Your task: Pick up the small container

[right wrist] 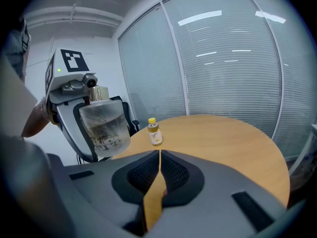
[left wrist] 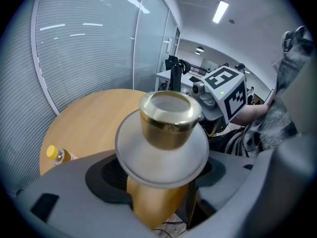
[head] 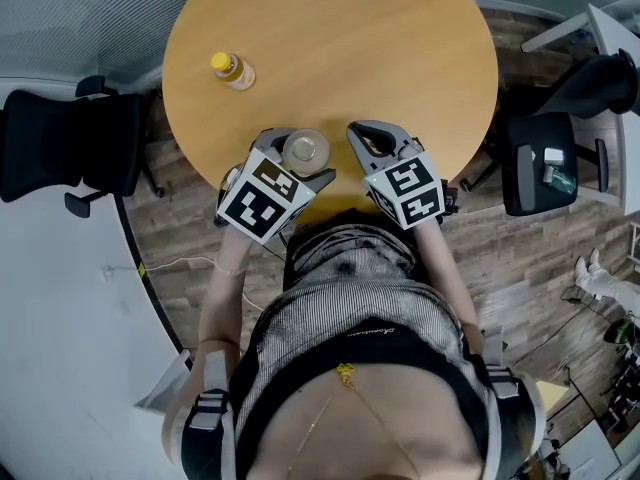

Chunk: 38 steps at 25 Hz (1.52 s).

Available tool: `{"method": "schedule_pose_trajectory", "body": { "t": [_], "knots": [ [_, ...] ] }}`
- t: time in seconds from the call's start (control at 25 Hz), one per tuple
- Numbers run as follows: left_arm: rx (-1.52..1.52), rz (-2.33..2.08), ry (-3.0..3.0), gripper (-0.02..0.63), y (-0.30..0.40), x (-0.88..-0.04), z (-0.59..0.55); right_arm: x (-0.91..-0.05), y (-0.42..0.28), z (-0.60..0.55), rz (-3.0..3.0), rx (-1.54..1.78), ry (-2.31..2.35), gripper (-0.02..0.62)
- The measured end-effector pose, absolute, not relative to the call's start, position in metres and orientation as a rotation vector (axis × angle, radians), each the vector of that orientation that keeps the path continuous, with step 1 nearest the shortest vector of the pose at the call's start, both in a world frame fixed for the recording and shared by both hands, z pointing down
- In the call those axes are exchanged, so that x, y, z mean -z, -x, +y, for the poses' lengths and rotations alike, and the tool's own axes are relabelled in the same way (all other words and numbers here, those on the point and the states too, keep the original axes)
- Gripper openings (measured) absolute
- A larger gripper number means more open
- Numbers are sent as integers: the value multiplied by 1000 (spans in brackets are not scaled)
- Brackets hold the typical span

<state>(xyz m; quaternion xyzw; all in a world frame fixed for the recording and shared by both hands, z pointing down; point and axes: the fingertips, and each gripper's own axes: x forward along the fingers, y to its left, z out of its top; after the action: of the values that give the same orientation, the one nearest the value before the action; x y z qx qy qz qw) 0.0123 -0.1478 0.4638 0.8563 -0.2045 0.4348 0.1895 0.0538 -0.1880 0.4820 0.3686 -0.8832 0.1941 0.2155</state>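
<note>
Frosted-glass, gold-collared container (left wrist: 168, 118) clamped below its shoulder by left gripper (head: 298, 160), likely resisting slip; right gripper (right wrist: 159, 157) jaws together, empty.

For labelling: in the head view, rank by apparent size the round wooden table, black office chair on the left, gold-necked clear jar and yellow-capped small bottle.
1. round wooden table
2. black office chair
3. gold-necked clear jar, held nearer the camera, so its lead is unsure
4. yellow-capped small bottle
</note>
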Motion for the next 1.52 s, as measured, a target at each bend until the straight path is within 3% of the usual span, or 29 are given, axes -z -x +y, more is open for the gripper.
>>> {"method": "schedule_pose_trajectory", "body": {
  "t": [1.52],
  "knots": [
    [-1187,-532,-2396,347,-19,-461,-148,-494,-51,-180,-2410,-547,-948,25]
  ]
}}
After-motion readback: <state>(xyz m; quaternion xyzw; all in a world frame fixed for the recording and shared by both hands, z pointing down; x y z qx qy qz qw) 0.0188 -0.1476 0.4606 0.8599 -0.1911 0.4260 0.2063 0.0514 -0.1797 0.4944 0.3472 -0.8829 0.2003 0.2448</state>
